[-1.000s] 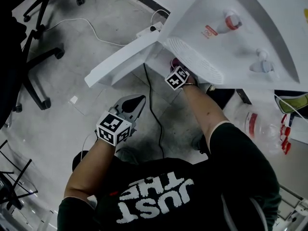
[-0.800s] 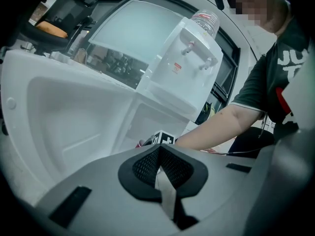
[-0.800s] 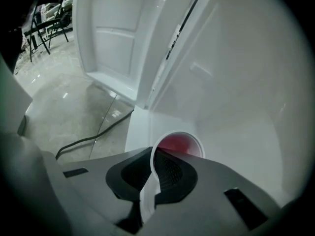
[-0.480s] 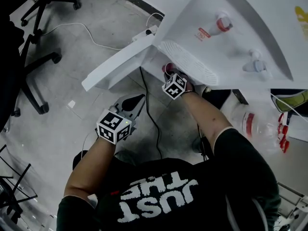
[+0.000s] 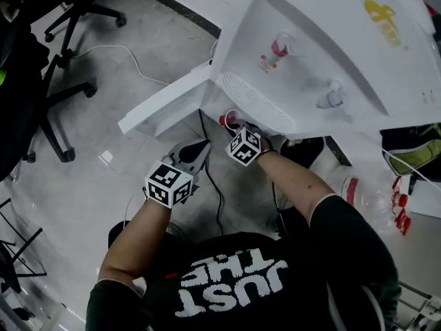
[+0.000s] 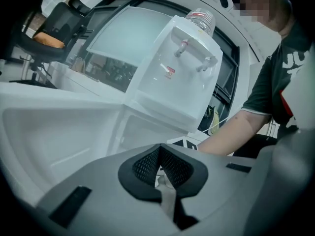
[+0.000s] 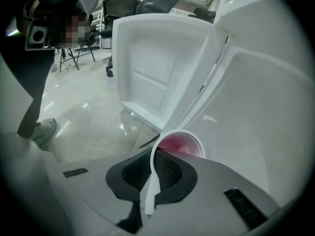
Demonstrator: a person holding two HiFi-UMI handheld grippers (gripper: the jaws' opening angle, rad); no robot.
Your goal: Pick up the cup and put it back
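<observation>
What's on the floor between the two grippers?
A black cable lies on the floor between the left gripper and the right gripper; the head view shows it.

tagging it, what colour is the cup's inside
Pinkish red, on the small white-rimmed cup; best in the right gripper view.

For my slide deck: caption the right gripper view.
Right hand-held gripper pinches the white-rimmed pink disposable cup by its wall.

The cup (image 7: 178, 142) is small, white-rimmed and pink inside, its near wall pinched flat between the closed jaws of the right claw (image 7: 156, 168); it hangs tilted, mouth showing, before the open white cabinet (image 7: 162, 68)
</observation>
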